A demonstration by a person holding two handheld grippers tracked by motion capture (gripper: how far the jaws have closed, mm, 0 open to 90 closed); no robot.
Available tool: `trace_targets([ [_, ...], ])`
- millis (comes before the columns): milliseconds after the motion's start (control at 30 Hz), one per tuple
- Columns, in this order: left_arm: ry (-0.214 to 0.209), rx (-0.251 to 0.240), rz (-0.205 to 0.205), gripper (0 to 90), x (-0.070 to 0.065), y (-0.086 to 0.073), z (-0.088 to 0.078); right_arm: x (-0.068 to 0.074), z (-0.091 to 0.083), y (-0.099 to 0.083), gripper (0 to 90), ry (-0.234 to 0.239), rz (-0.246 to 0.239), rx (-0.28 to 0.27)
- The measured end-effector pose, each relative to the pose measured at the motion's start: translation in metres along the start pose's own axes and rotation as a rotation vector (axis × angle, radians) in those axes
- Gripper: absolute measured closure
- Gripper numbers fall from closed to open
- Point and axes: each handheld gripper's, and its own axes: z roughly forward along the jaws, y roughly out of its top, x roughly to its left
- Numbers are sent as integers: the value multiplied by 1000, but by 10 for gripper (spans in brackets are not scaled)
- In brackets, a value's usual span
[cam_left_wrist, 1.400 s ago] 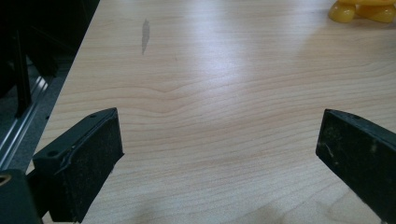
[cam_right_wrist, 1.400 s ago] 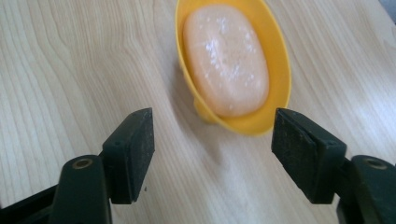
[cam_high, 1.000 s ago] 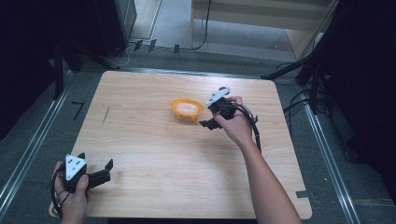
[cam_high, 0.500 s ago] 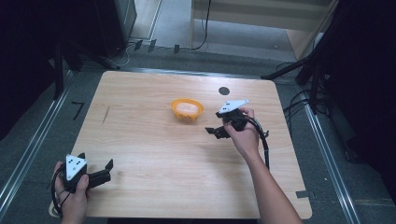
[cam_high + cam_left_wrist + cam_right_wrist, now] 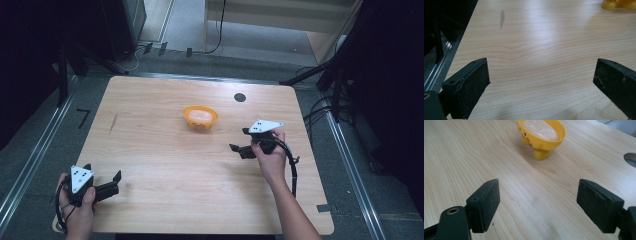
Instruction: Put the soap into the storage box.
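Left gripper (image 5: 102, 189): sat at the near left corner of the table (image 5: 165, 200), held low by a hand (image 5: 75, 210); its jaws stood spread wide with nothing between them, bare wood showing in the gap in the left gripper view.
Near edge: the left gripper lay just inside the table's front and left edges, so there was little room to draw back or swing outward there.
Right gripper (image 5: 243, 142): hovered right of the table's middle, held in the person's right hand (image 5: 270, 157); jaws parted wide and empty, pointing toward the dish.
Soap dish (image 5: 541, 137): a yellow footed dish with a small face, standing upright on the wood beyond the right gripper and apart from it, near but not touching.
Soap (image 5: 540, 130): a pale bar lay inside the dish, seated in its hollow.
Progress: judged nearly complete; the soap rested in the dish and neither gripper held anything. What was left seemed only to clear the hands away, or to start a fresh grasp.
Open room: broad bare wood lay between the two grippers and all around the dish.
Far side: a dark round hole (image 5: 240, 97) sat in the tabletop behind the dish, near the far edge, well apart from both grippers.
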Motion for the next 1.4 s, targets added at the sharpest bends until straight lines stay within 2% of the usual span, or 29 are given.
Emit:
trace_targets([
  [100, 0, 3, 6, 7, 0, 0, 0, 1, -5, -11, 165, -7, 23, -22],
  [200, 2, 2, 5, 7, 0, 0, 0, 1, -9, -18, 134, -5, 23, -33],
  [500, 6, 3, 7, 7, -1, 0, 0, 2, -30, -36, 95, -47, 88, -137],
  [767, 5, 4, 4, 7, -1, 0, 0, 0, -47, -54, 58, -83, 118, -192],
  [967, 6, 6, 9, 7, -1, 0, 0, -5, -62, -69, 40, -94, 169, -253],
  [1400, 9, 3, 9, 7, -1, 0, 1, -8, -84, -97, 31, -148, 197, -257],
])
